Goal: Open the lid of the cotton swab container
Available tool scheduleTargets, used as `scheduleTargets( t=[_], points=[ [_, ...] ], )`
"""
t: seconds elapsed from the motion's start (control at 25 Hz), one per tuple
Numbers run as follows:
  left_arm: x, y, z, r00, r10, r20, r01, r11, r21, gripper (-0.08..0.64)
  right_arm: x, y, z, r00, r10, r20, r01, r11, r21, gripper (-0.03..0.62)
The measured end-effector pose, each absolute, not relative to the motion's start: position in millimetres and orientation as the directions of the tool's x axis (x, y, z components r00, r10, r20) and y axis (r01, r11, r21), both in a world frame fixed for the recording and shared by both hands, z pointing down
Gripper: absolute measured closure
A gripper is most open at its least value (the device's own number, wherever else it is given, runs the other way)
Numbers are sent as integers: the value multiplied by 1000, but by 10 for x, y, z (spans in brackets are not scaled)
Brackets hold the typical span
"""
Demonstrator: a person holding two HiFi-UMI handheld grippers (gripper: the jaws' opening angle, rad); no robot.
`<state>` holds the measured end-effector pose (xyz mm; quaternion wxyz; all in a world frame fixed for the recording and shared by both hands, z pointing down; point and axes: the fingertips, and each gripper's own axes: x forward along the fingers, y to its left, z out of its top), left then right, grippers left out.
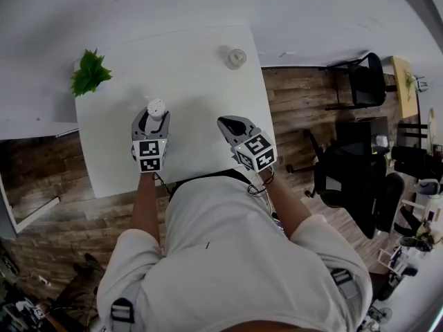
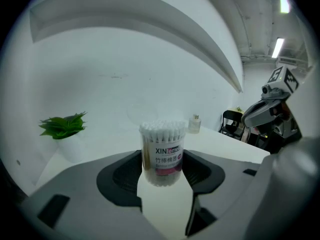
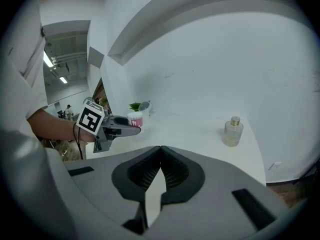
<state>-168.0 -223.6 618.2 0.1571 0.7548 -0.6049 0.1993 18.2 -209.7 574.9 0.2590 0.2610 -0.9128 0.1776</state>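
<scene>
The cotton swab container (image 1: 156, 106) is a small clear tub packed with white swabs and wrapped in a pink-and-white label. It stands upright between the jaws of my left gripper (image 1: 155, 116). In the left gripper view the container (image 2: 162, 154) fills the gap of the left gripper (image 2: 164, 176), and both of its sides meet the pads. From the right gripper view the container (image 3: 135, 118) sits at that gripper's tip. I cannot tell whether its clear lid is up. My right gripper (image 1: 225, 123) hovers over the table to the right, empty, its pads (image 3: 160, 151) pressed together.
On the white table (image 1: 194, 81) a green potted plant (image 1: 88, 73) stands at the far left corner. A small glass bottle (image 1: 235, 58) stands at the far right. Black office chairs (image 1: 363, 81) are on the wooden floor to the right.
</scene>
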Motion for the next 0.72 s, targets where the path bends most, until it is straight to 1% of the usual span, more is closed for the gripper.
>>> scheduleTargets(
  t=[0.36, 0.72],
  points=[
    [-1896, -2319, 6721, 201, -820, 536, -975, -222, 25, 301, -6, -1961, 5982, -690, -372, 621, -598, 777, -198, 595],
    [-1820, -2217, 7016, 232, -784, 576, -966, -256, 40, 299, -125, -1876, 6024, -675, -373, 637, -612, 765, -200, 595]
  ],
)
